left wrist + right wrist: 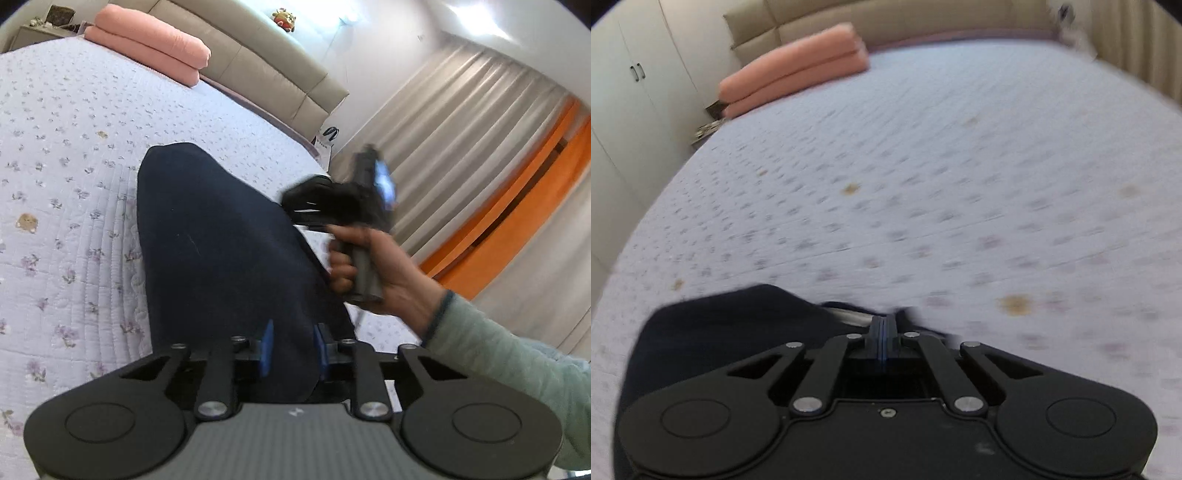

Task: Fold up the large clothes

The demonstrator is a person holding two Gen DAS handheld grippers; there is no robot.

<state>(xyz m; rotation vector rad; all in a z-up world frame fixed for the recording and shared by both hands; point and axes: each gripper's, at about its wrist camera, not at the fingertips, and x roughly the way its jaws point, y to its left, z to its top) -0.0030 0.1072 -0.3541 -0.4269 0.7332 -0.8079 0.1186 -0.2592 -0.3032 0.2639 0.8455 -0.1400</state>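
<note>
A dark navy garment [218, 236] lies folded lengthwise on the floral quilt of the bed [66, 155]. My left gripper [292, 345] has its blue pads [266, 343] a little apart with the near end of the garment between them. In the left wrist view my right gripper [295, 203] is blurred, held in a hand at the garment's right edge. In the right wrist view my right gripper [882, 332] has its pads pressed together; the garment [731, 325] lies below and to its left, and whether cloth is pinched is hidden.
Two stacked pink pillows [147, 48] lie at the head of the bed against a beige headboard [258, 62]. Curtains [461, 129] and an orange panel [524, 206] are at the right. White wardrobe doors [635, 92] stand beyond the bed's left side.
</note>
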